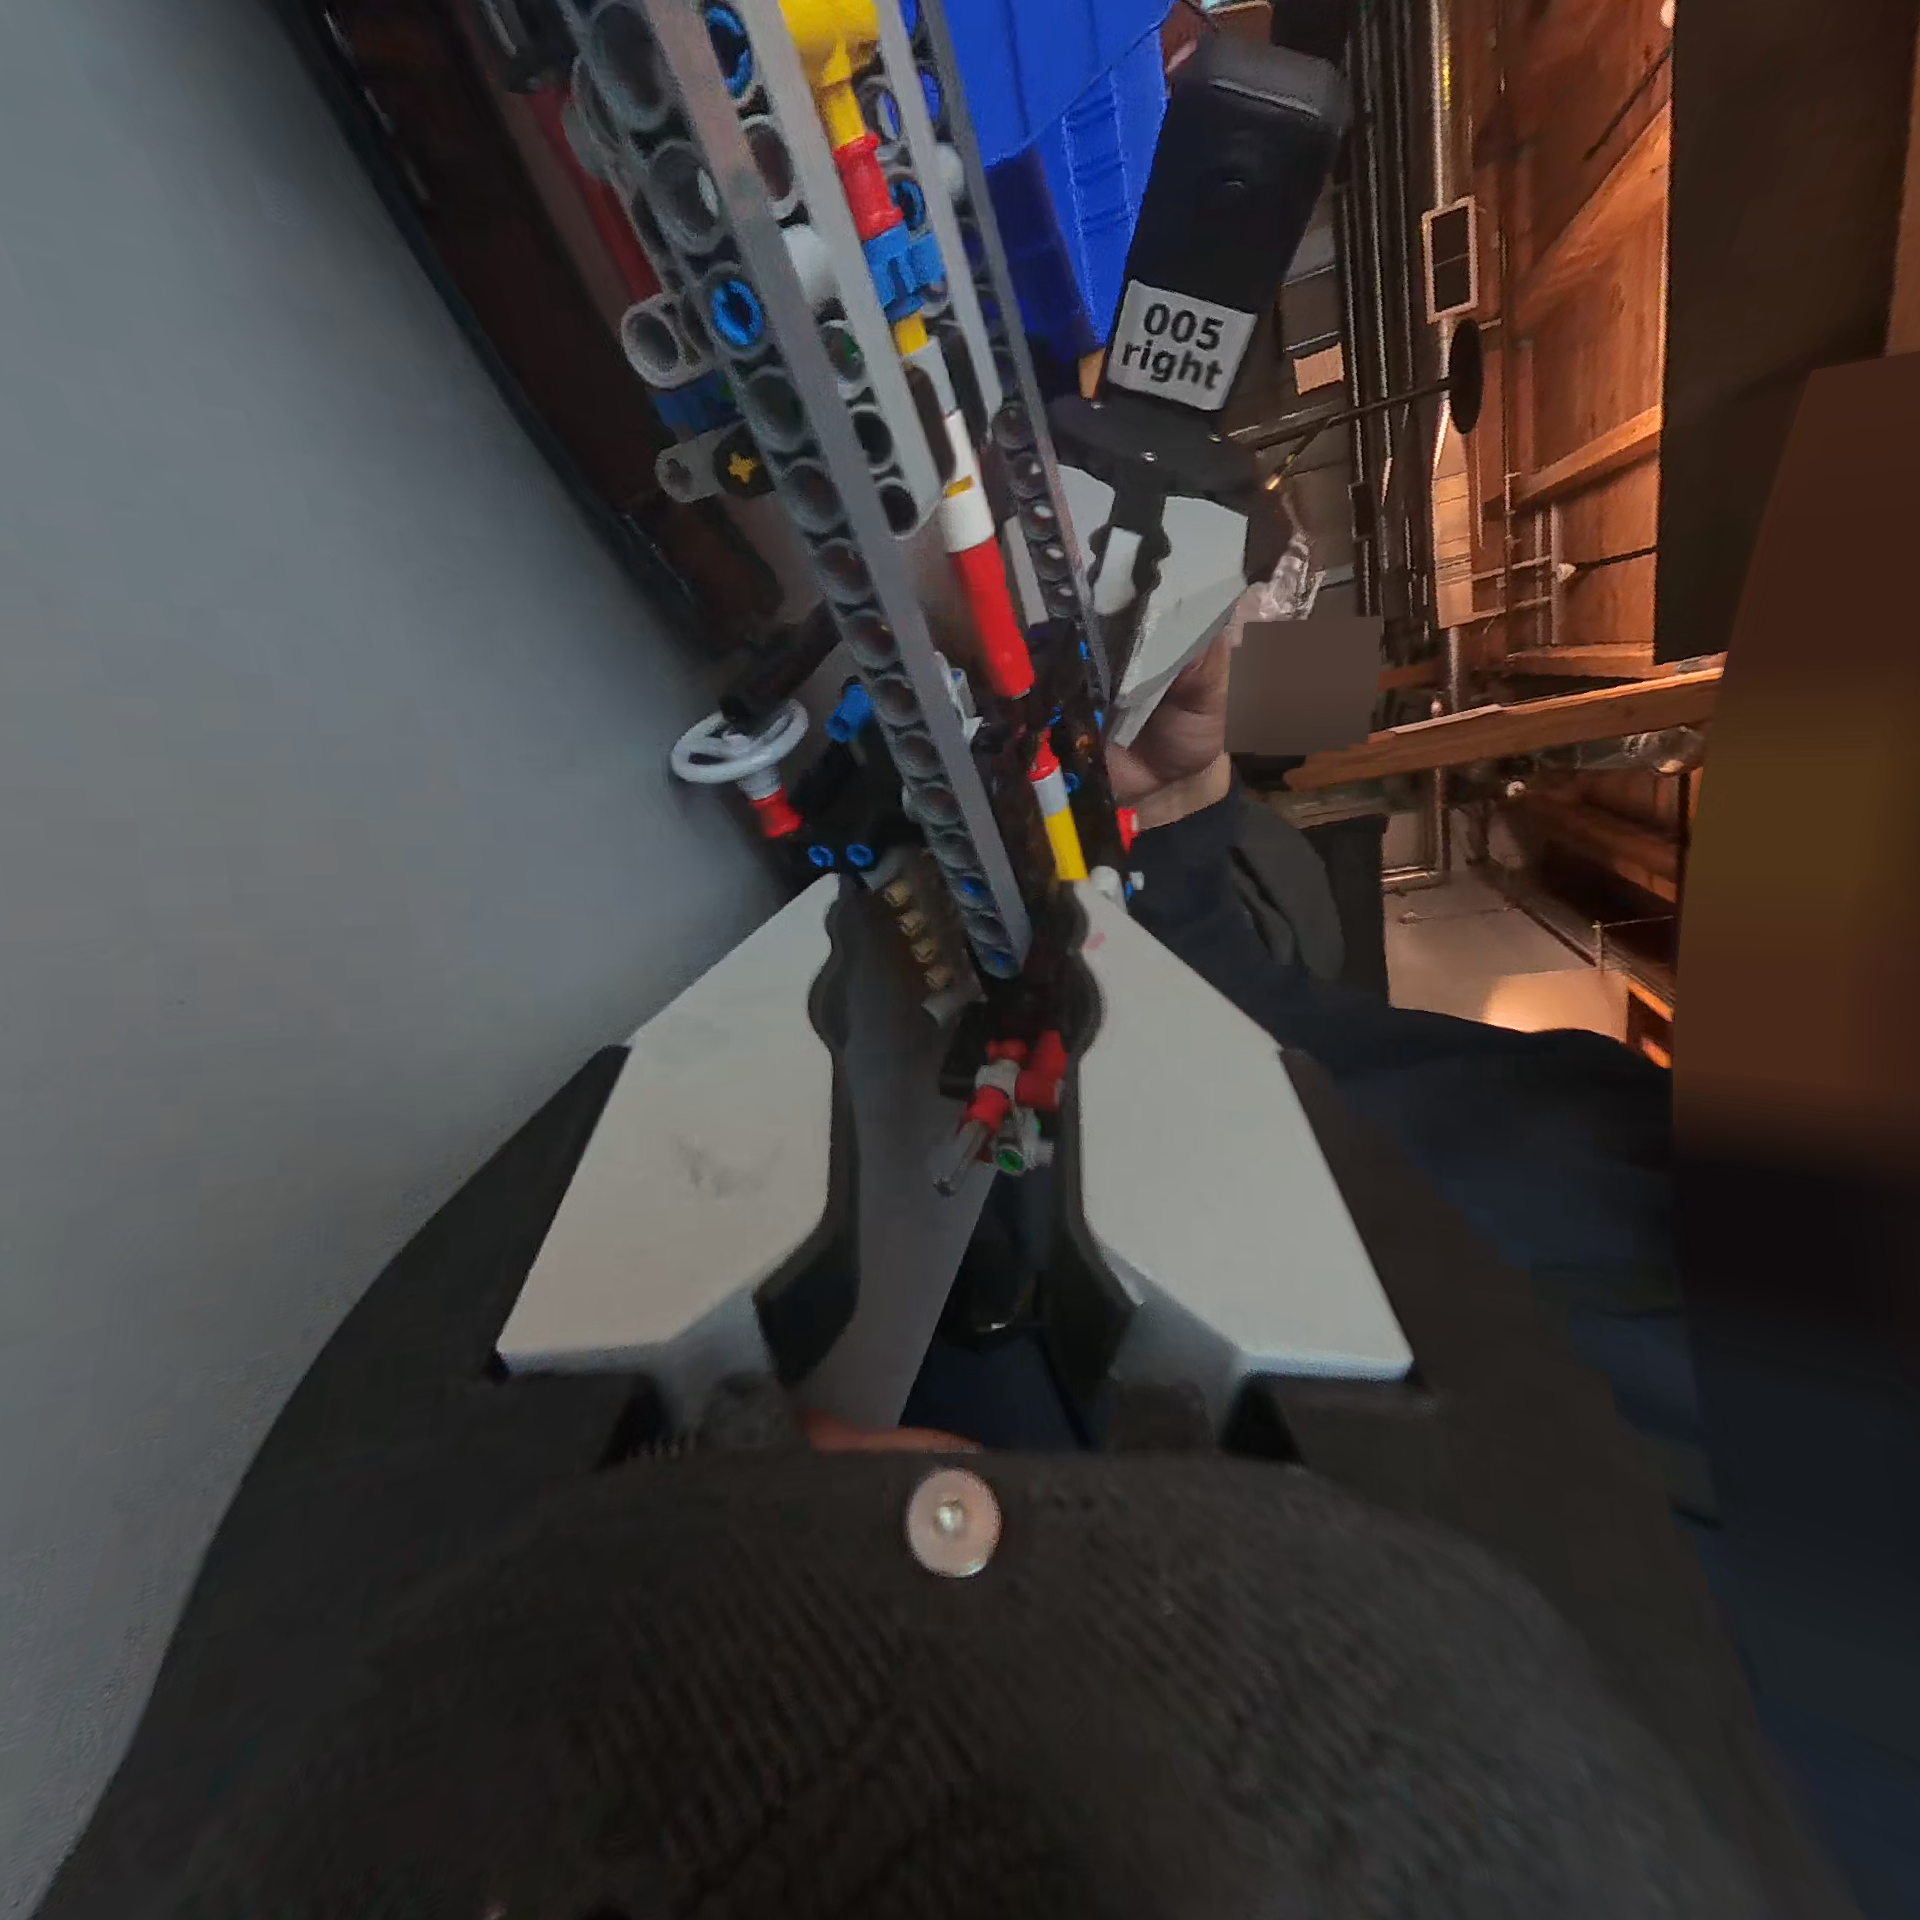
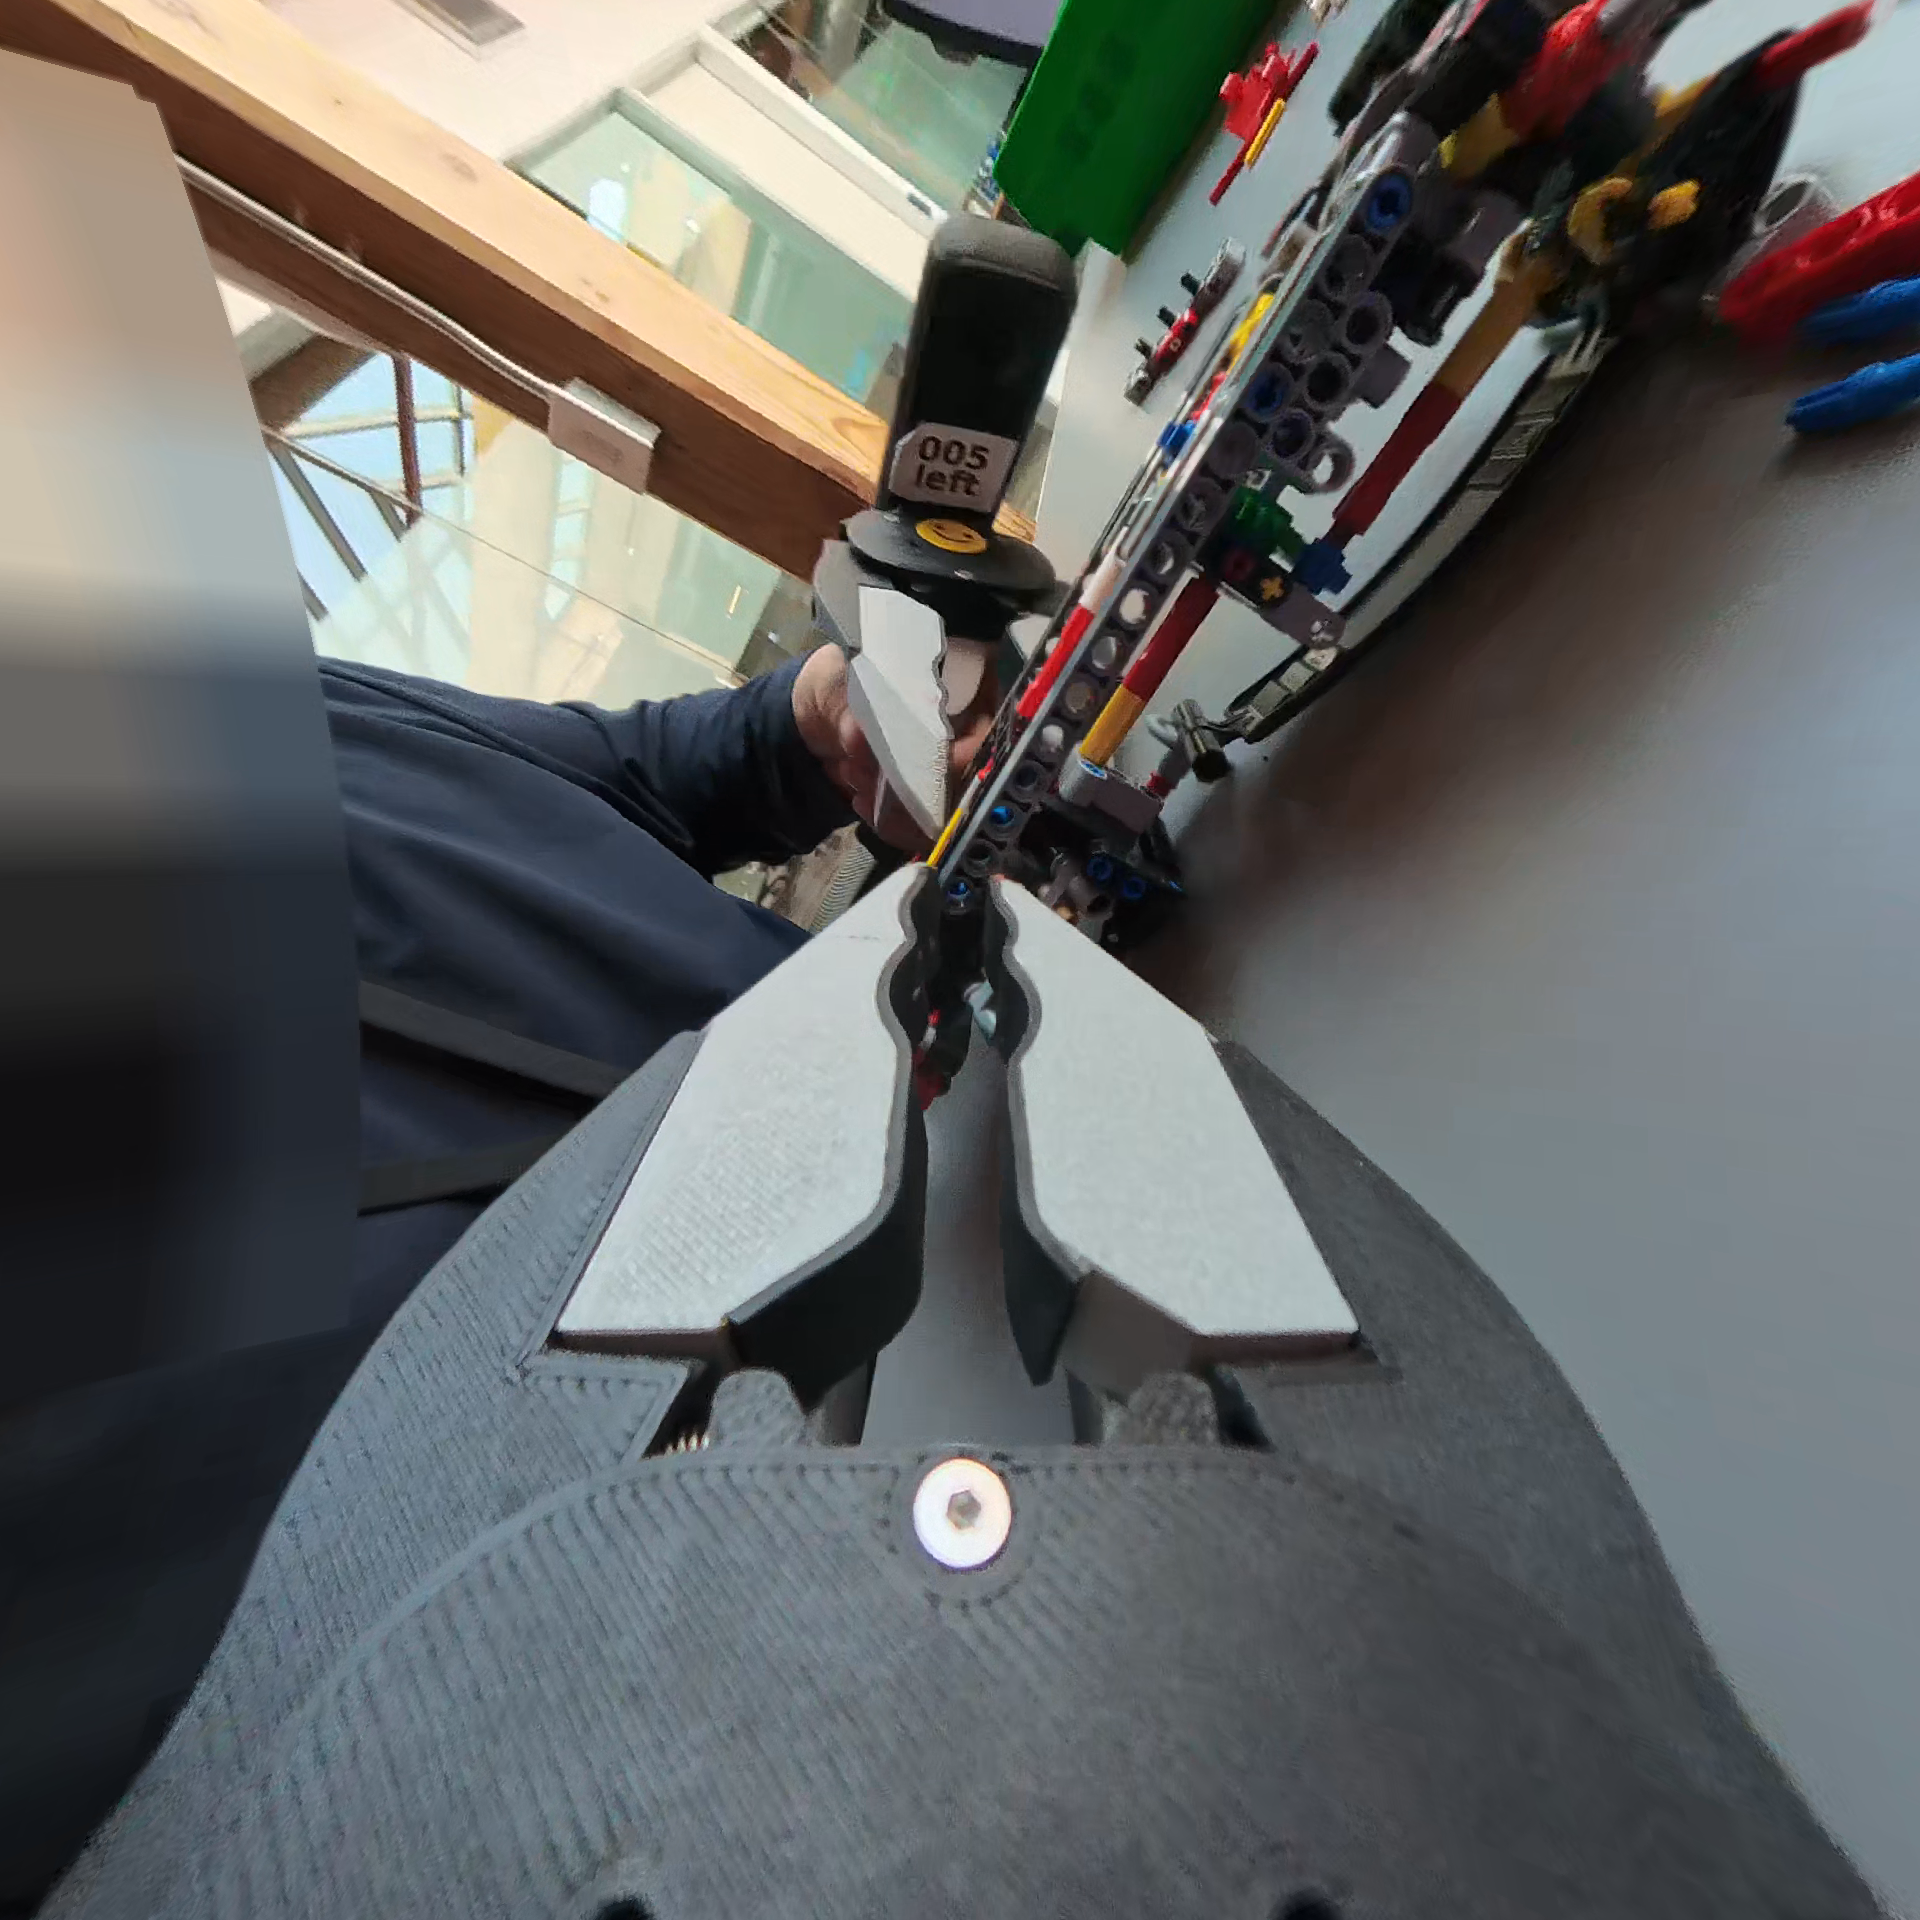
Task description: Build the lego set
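The brick model (image 1: 904, 727), a long frame of grey holed beams with red, yellow and white rods running down it and blue pins through it, stands tipped on its edge against the grey table (image 2: 1558, 1039), caught from both sides at its near end. The left gripper (image 1: 961, 914) has its fingers partly open around the model's thick end, and the pads look to be up against the black and brass-coloured parts there. The right gripper (image 2: 956, 888) is pinched almost fully together on a thin black part at the tip of one grey beam, right by a blue pin.

My worry is that narrow pinch: it has very little to bite on, so a twist from either hand could snap that part off its pins or let the beam swing free. The two grips sit close together, so pulling them in different directions would likely bend the frame and pop a rod.

A small white wheel (image 1: 738, 743) sticks out from the model's table side and may catch. Beyond the model's far end lie loose red and blue pieces (image 2: 1849, 260) that a swing could scatter
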{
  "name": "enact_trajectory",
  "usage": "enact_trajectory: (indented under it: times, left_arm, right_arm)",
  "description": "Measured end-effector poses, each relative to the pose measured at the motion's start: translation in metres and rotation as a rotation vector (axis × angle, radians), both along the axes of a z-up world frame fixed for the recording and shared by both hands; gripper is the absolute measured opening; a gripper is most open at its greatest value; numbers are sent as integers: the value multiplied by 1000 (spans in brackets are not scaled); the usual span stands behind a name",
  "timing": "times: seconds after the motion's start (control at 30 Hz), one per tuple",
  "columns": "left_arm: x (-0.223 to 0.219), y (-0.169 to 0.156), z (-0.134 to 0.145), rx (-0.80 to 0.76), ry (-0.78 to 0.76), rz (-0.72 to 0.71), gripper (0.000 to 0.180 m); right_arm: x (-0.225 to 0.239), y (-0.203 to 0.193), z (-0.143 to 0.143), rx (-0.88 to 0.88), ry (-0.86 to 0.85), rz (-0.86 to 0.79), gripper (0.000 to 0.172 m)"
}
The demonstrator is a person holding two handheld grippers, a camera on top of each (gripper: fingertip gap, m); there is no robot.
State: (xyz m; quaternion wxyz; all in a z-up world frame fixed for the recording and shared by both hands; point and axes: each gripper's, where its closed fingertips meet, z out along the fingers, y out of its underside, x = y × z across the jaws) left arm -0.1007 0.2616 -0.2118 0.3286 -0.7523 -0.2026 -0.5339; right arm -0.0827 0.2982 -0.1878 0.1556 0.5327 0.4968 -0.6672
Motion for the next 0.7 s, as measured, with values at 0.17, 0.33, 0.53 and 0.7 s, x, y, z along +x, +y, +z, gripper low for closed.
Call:
enact_trajectory:
  times: [0.17,0.33,0.53,0.7]
  left_arm:
    - [-13,9,0,62,179,71,29]
    - [-22,14,8,106,131,118,12]
    - [-22,15,17,154,105,111,10]
    - [-21,19,20,176,103,132,9]
  right_arm:
    - [6,0,-4,23,-10,18,4]
    - [5,-5,-17,87,-62,38,4]
    - [2,-1,-19,79,-79,-1,5]
    - [3,-3,-22,63,-118,-25,14]
